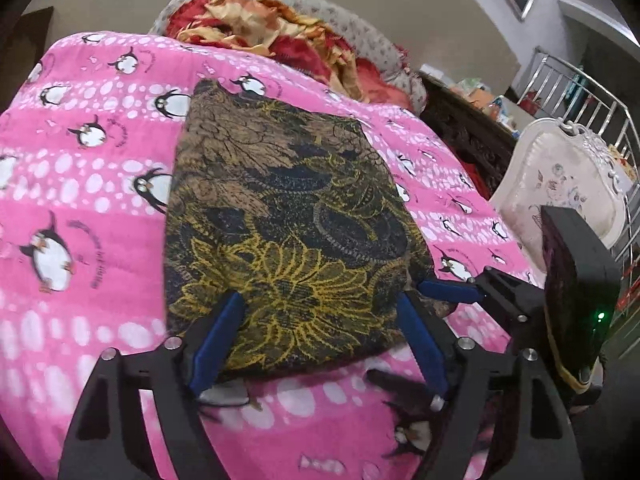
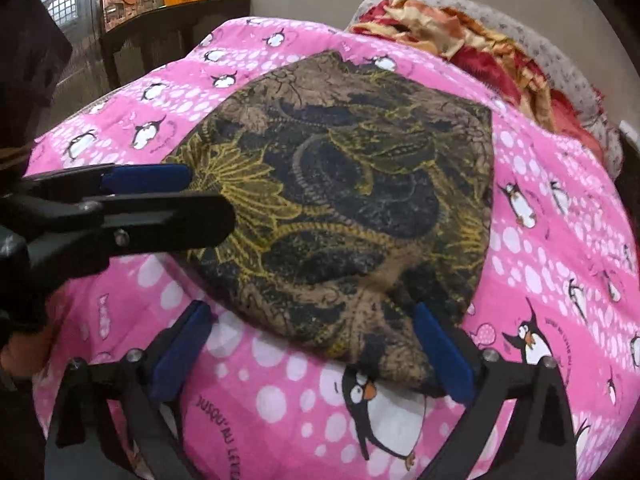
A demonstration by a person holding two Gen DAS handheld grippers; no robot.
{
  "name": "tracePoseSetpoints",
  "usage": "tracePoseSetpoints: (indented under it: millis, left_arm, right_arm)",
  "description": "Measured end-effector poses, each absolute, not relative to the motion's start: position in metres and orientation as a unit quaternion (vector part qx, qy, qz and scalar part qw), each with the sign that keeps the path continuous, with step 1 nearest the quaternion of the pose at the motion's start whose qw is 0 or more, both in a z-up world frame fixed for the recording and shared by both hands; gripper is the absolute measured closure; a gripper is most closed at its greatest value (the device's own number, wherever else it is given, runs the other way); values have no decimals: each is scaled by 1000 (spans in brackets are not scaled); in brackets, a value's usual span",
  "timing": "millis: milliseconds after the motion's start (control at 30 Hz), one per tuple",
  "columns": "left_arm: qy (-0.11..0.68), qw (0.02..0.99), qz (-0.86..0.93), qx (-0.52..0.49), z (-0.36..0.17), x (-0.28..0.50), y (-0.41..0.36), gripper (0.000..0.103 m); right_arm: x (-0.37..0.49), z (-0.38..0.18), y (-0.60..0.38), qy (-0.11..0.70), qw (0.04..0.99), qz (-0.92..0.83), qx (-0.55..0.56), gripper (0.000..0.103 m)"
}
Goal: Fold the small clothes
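On the bed, across the pink fleece blanket printed with penguins and white dots [image 1: 80, 184], your folded dark cloth with the yellow and brown floral print [image 1: 288, 232] lies flat near the middle, a rough rectangle with its near edge toward both tools.

From the left wrist view, pink blanket stretches wide on the left of the cloth. Your left gripper [image 1: 320, 328] is spread apart and grasps nothing: the left blue-padded finger rests over the cloth's near left part, the right one at its near right corner. Just past that corner, your right gripper [image 1: 444, 290] comes in from the right, its blue tip touching or almost touching the cloth's edge. Further right the blanket drops off the bed's side, beside a white ornate upholstered chair [image 1: 560, 184] and a metal railing [image 1: 592, 96].

From the right wrist view, the left gripper [image 2: 188, 192] enters from the left and reaches the cloth's left edge. The right gripper [image 2: 312, 344] is also released, wide apart; its right finger lies against the cloth's near right corner, its left finger over bare blanket. Pink blanket runs on to the right of the cloth.

Behind the cloth, at the far end of the bed, a crumpled red and gold quilt [image 2: 480, 40] is heaped.
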State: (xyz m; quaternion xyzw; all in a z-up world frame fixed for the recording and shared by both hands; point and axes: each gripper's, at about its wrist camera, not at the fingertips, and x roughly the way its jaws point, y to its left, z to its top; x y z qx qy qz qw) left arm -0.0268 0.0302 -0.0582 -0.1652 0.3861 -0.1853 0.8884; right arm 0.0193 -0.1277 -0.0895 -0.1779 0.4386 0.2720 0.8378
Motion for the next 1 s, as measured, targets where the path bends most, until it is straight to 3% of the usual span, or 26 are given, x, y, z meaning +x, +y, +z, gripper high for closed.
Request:
tracePoseSetpoints:
  millis: [33, 67, 233, 267, 300, 333, 400, 433, 533, 567, 633, 900, 1000]
  left_arm:
    - [379, 890, -187, -170, -46, -27, 35, 45]
    - [358, 899, -187, -172, -29, -26, 42, 45]
    - [321, 922, -135, -169, 5, 30, 67, 45]
    - [330, 921, -121, -171, 2, 49, 68, 48]
    - [342, 917, -111, -172, -4, 68, 67, 63]
    - [357, 913, -98, -170, -10, 82, 66, 78]
    - [392, 903, -58, -163, -28, 108, 60, 94]
    - [403, 900, -47, -162, -36, 117, 59, 96]
    - [428, 890, -24, -156, -78, 132, 54, 97]
    - [404, 902, -22, -149, -85, 127, 52, 97]
    - [393, 909, -13, -139, -84, 123, 48, 97]
    - [404, 908, -4, -111, -85, 130, 42, 97]
    - [431, 898, -13, -91, -67, 121, 41, 88]
  right_arm:
    - [18, -79, -132, 438, 838, 271, -181, 15]
    - [17, -68, -137, 433, 842, 267, -179, 28]
    - [44, -4, -169, 347, 911, 194, -113, 31]
    - [55, 0, -168, 342, 916, 180, -106, 54]
    - [74, -2, -163, 358, 913, 167, -98, 81]
    - [86, -4, -159, 374, 909, 162, -92, 86]
    - [113, -14, -145, 389, 905, 156, -80, 86]
    - [124, -21, -138, 394, 903, 149, -78, 86]
    - [157, -58, -130, 445, 884, 128, -68, 86]
    - [164, -82, -131, 456, 877, 130, -72, 87]
    - [151, -91, -131, 394, 903, 146, -91, 87]
    - [152, -93, -137, 388, 906, 152, -76, 86]
    - [146, -79, -134, 405, 897, 151, -94, 85]
